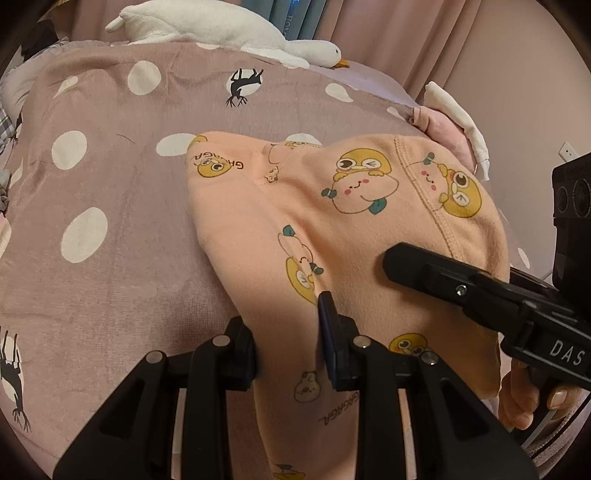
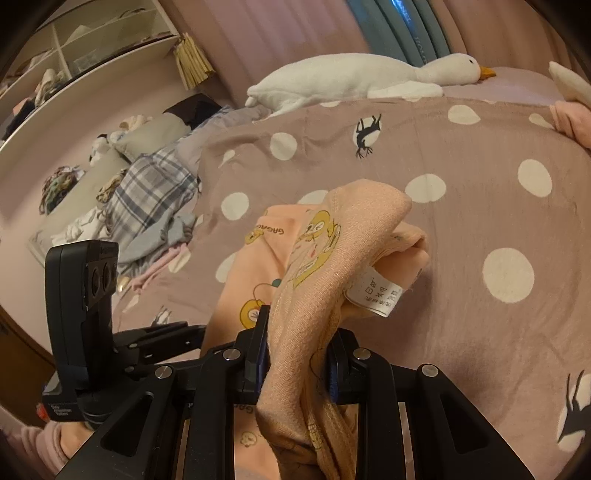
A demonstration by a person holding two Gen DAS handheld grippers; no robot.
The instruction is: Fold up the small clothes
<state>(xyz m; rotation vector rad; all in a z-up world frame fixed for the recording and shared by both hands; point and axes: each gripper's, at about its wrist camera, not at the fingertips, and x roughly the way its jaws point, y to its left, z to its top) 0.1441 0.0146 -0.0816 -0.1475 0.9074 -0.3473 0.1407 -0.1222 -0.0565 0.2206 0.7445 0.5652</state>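
A small peach garment (image 1: 332, 229) with yellow cartoon prints lies partly lifted over the mauve polka-dot bed cover (image 1: 110, 184). My left gripper (image 1: 288, 332) is shut on a fold of the garment near its lower edge. My right gripper (image 2: 299, 354) is shut on a bunched waistband part of the garment (image 2: 332, 258), with a white care label (image 2: 376, 291) hanging out. In the left wrist view the right gripper's finger (image 1: 424, 273) rests over the cloth from the right. The left gripper's camera body (image 2: 81, 295) shows at the left in the right wrist view.
A white plush goose (image 1: 221, 29) lies along the far edge of the bed, also in the right wrist view (image 2: 351, 77). A pink folded garment (image 1: 443, 125) sits at the far right. A pile of clothes (image 2: 147, 206) and shelves (image 2: 92, 44) are at the left.
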